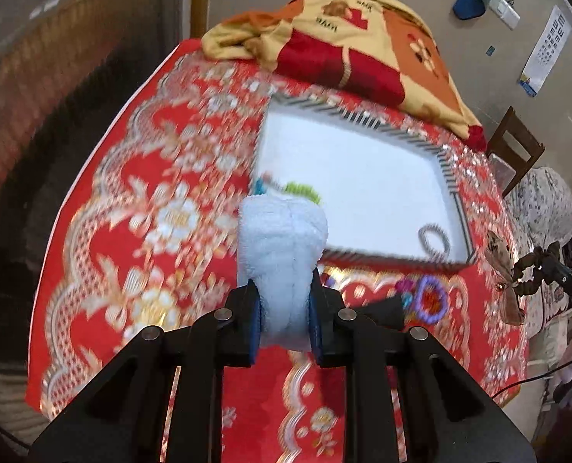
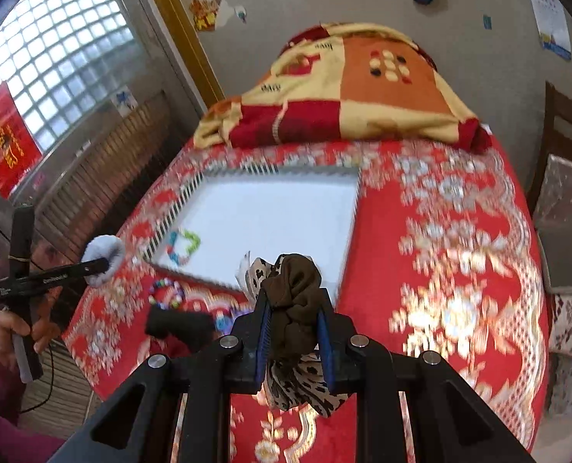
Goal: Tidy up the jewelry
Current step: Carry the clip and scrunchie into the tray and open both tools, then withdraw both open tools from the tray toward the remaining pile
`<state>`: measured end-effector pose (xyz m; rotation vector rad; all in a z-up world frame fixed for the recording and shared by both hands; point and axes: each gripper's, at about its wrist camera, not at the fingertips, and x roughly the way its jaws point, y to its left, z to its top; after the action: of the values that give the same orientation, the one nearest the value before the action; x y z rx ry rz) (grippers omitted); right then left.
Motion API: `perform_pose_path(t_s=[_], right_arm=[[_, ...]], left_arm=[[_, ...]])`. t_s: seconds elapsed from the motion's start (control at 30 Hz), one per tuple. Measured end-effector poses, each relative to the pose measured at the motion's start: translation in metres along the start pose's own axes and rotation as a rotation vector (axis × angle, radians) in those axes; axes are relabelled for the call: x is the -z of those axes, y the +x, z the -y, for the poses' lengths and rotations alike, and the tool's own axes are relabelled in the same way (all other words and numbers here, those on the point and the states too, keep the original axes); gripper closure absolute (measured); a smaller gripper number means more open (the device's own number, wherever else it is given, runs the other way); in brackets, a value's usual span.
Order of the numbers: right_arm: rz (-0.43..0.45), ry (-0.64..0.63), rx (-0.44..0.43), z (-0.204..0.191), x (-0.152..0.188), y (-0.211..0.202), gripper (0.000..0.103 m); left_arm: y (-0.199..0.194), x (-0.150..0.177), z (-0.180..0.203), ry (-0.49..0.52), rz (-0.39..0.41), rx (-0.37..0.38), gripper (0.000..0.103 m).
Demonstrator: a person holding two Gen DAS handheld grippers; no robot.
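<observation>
My left gripper [image 1: 284,318] is shut on a fluffy pale-blue scrunchie [image 1: 282,254], held above the red tablecloth just short of the white tray [image 1: 363,177]. It also shows in the right wrist view [image 2: 102,260] at the left. My right gripper [image 2: 294,332] is shut on a brown scrunchie with a leopard-print bow [image 2: 295,293], near the tray's [image 2: 286,208] front edge. In the tray lie a green and blue bead bracelet [image 2: 183,247] and a silver bead bracelet [image 1: 434,239]. A purple bracelet [image 1: 432,297] and a multicoloured bead bracelet [image 2: 166,293] lie on the cloth before the tray.
A folded red and yellow blanket [image 2: 343,88] lies at the table's far end. A black roll-shaped object [image 2: 179,326] lies on the cloth by the loose bracelets. A wooden chair [image 2: 563,208] stands to the right of the table. The red floral cloth [image 2: 459,270] covers the table.
</observation>
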<state>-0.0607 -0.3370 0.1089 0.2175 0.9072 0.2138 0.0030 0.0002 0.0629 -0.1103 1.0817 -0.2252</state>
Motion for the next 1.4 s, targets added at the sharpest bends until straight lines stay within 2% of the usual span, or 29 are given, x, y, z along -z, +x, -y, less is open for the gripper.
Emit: perform_pose_path(t_s=[0.1, 0.27, 0.47, 0.67, 0.83, 0.93, 0.97, 1.0, 1.1, 1.2, 1.4], right_arm=[[0.028, -0.015, -0.023, -0.004, -0.021, 0.005, 0.082], [0.037, -0.026, -0.052, -0.009, -0.053, 0.033, 0.082], [0.019, 0.057, -0.057, -0.002, -0.082, 0.088, 0.082], [-0.021, 0.172, -0.076, 0.012, -0.092, 0.143, 0.082], [-0.128, 0.270, 0.011, 0.042, -0.078, 0.189, 0.081], [-0.147, 0.303, 0.045, 0.051, -0.072, 0.189, 0.071], [-0.137, 0.300, 0.046, 0.051, -0.073, 0.185, 0.064], [-0.120, 0.284, 0.050, 0.049, -0.074, 0.178, 0.059], [-0.097, 0.248, 0.064, 0.042, -0.078, 0.162, 0.059], [-0.070, 0.233, 0.047, 0.035, -0.078, 0.144, 0.059], [-0.065, 0.186, 0.020, 0.011, -0.064, 0.124, 0.059]], left_arm=[[0.008, -0.019, 0.016, 0.028, 0.020, -0.017, 0.085], [0.032, -0.052, 0.036, 0.031, 0.006, -0.023, 0.085], [0.070, -0.087, 0.045, 0.061, -0.008, -0.051, 0.085], [0.116, -0.110, 0.043, 0.081, -0.062, -0.066, 0.085], [0.146, -0.114, 0.041, 0.108, -0.103, -0.092, 0.084], [0.156, -0.115, 0.038, 0.110, -0.117, -0.102, 0.083], [0.158, -0.115, 0.037, 0.109, -0.121, -0.103, 0.082], [0.161, -0.115, 0.036, 0.109, -0.126, -0.097, 0.076], [0.163, -0.113, 0.037, 0.114, -0.137, -0.078, 0.061], [0.159, -0.110, 0.038, 0.126, -0.135, -0.077, 0.050], [0.126, -0.100, 0.036, 0.095, -0.084, -0.060, 0.040]])
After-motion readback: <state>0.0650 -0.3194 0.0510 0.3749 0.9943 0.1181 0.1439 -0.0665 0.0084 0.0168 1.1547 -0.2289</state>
